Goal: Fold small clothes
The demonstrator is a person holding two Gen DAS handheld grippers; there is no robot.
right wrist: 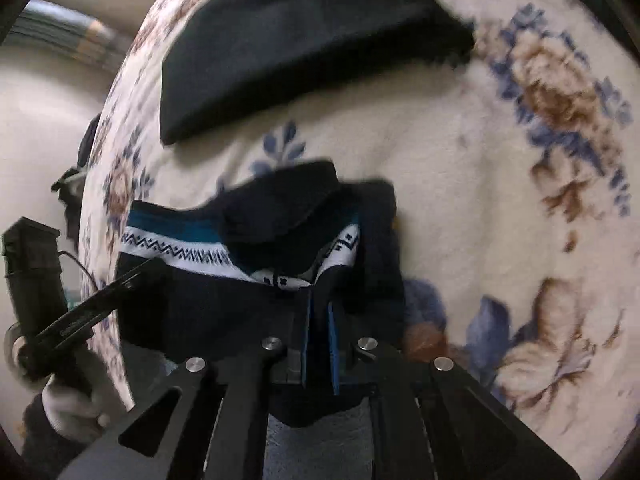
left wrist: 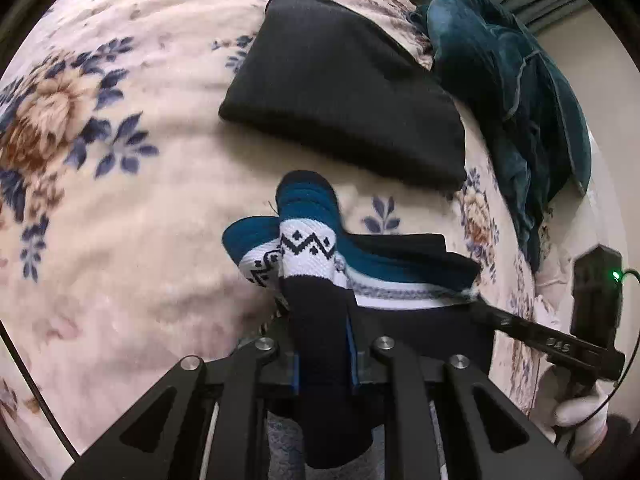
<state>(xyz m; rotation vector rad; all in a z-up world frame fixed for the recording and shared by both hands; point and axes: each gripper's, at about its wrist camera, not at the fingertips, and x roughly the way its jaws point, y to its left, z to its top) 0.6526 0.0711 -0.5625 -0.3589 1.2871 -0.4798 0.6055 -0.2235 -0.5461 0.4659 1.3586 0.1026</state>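
Note:
A pair of knit socks (left wrist: 308,248), navy with a white zigzag band and teal toes, lies stretched over the floral blanket (left wrist: 120,200). My left gripper (left wrist: 320,308) is shut on the navy fabric at the socks' left end, where the two teal toes fold upward. In the right wrist view my right gripper (right wrist: 318,300) is shut on the navy cloth at the other end of the socks (right wrist: 180,252). Each gripper shows in the other's view: the right one (left wrist: 486,308) at the socks' right edge, the left one (right wrist: 136,276) at their left edge.
A folded black garment (left wrist: 340,92) (right wrist: 300,40) lies on the blanket just beyond the socks. A crumpled teal garment (left wrist: 512,80) hangs over the bed's far right edge. White-gloved hands (left wrist: 580,416) (right wrist: 68,404) hold the gripper handles. Bare blanket (right wrist: 480,180) extends to the right.

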